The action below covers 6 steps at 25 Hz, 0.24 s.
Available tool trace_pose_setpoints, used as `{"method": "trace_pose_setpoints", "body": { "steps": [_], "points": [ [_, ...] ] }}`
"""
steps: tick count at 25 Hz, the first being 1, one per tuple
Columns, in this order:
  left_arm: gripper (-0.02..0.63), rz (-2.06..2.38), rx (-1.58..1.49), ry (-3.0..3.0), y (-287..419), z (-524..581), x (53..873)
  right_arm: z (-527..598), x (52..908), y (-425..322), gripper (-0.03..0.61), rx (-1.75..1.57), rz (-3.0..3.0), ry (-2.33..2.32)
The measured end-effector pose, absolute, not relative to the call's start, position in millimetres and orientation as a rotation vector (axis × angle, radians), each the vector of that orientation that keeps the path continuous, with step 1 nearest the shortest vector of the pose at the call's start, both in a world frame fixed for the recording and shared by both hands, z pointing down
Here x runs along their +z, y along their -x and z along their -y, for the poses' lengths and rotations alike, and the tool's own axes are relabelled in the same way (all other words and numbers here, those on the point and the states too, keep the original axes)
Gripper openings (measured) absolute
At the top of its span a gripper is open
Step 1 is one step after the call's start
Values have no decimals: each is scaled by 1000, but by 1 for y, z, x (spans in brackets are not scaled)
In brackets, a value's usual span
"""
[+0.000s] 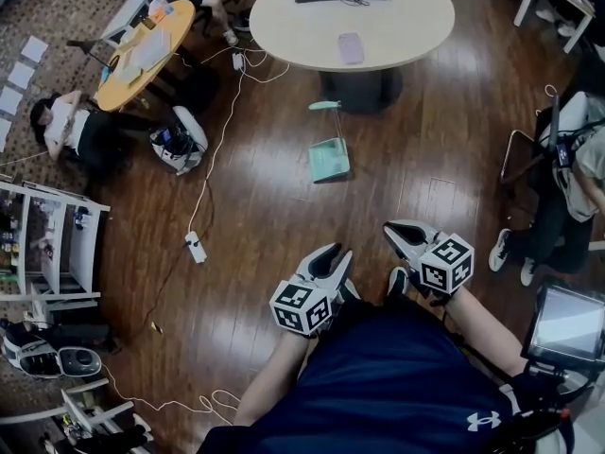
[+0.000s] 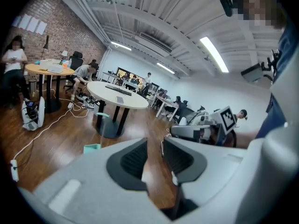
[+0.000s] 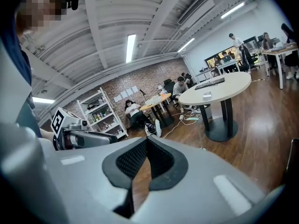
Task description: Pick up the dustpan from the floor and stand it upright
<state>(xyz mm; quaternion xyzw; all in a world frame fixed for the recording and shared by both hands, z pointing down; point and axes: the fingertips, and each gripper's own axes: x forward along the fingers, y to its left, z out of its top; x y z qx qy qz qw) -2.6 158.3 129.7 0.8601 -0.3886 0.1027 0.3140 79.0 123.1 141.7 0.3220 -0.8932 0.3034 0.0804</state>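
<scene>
Your left gripper (image 2: 154,143) holds its jaws a narrow slit apart on nothing. Your right gripper (image 3: 147,140) has its jaws tip to tip, also empty. Well ahead, near the round beige table's (image 1: 284,26) base, the teal long-handled plastic dustpan (image 1: 329,159) already seems to stand upright on the floor, so little looks left. No writing is legible; there is only a white logo (image 1: 483,421) on your navy shirt.

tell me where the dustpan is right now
In the head view the dustpan is on the floor near the picture's centre, just on the near side of the round table and its base.
</scene>
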Motion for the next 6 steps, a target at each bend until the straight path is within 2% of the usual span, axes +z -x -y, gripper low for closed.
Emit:
{"method": "trace_pose_setpoints", "body": {
  "steps": [6],
  "points": [
    [112,1013,240,-2257,12,-161,116,-127,130,-70,11,874,2656,-952]
  ]
}}
